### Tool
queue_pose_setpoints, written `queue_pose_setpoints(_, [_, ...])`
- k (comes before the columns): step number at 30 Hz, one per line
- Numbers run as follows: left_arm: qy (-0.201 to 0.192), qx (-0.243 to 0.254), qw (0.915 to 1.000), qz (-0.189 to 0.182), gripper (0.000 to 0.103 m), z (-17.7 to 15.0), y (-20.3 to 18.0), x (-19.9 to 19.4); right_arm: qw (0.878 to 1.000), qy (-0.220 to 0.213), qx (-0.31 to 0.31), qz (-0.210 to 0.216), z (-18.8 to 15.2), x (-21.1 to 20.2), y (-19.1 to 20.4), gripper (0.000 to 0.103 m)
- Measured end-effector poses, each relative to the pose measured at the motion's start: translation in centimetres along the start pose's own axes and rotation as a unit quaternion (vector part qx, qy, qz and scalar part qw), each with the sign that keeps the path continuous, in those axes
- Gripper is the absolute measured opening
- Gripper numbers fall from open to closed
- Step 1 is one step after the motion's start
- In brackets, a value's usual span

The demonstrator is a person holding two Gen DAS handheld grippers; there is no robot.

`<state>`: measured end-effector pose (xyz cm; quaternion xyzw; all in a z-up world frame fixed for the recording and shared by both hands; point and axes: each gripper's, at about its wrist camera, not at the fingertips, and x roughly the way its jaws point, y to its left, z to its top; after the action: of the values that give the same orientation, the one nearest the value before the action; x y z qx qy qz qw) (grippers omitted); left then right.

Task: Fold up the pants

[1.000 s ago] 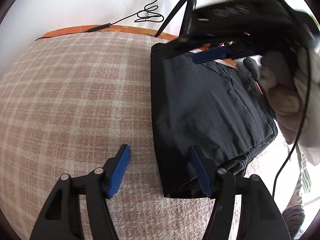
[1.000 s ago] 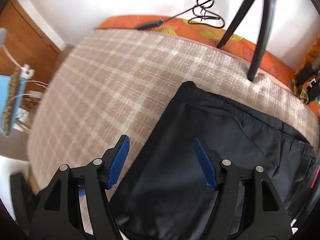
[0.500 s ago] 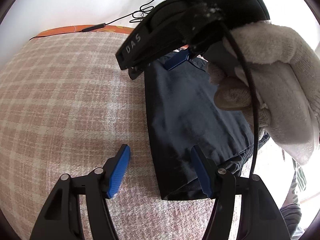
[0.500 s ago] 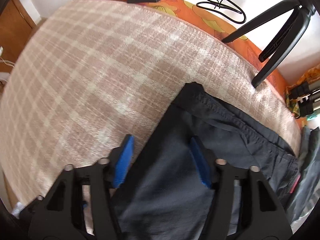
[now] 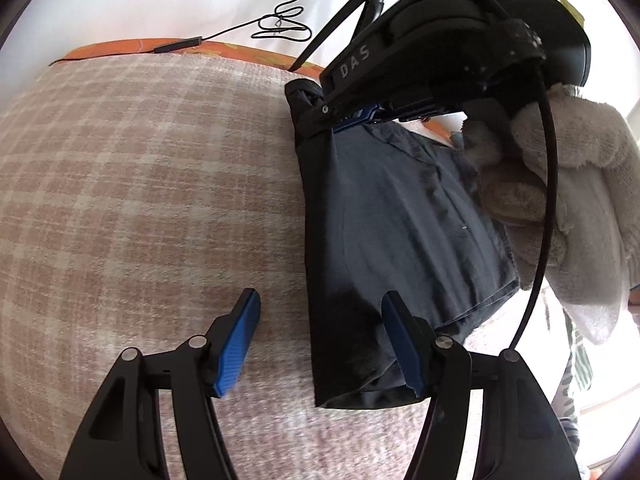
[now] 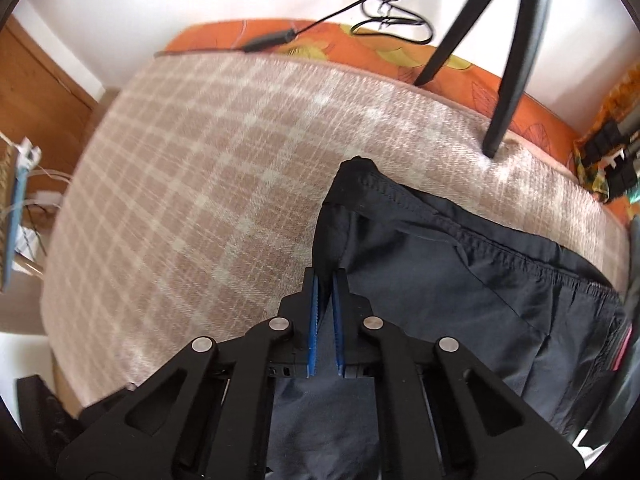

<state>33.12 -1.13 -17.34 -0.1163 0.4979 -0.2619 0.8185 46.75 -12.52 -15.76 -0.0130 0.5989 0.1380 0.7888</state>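
Note:
The dark navy pants (image 5: 400, 216) lie folded in a rectangle on the plaid blanket (image 5: 140, 200). My left gripper (image 5: 320, 340) is open, its jaws straddling the near left edge of the pants, right pad over the cloth. My right gripper (image 5: 356, 116) appears in the left wrist view at the far waistband corner, held by a gloved hand (image 5: 560, 216). In the right wrist view the right gripper (image 6: 325, 280) is shut on the left edge fold of the pants (image 6: 440, 272), just below the waistband corner.
A black tripod (image 6: 508, 60) stands on the blanket's far edge beside the waistband. A black cable (image 6: 280, 40) runs along the orange bedsheet (image 6: 360, 48) at the back. A wooden door (image 6: 36, 92) stands to the left of the bed.
My right gripper has closed from open onto the pants' left edge near the waistband. My left gripper stayed open at the near edge, shifting slightly.

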Motion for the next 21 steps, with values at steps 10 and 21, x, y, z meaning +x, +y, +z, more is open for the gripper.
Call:
queue_pose_setpoints(10, [-0.04, 0.053, 0.9976, -0.019, 0.011, 0.2, -3.3, -0.3, 0.999, -0.008, 0.008, 0.036, 0.6, -1.7, -1.4, 0.022])
queue_pose_setpoints(21, [-0.044, 0.108, 0.993, -0.02, 0.011, 1.3, -8.0, -0.4, 0.999, -0.028, -0.021, -0.001, 2.0, -3.2, -1.2, 0.016])
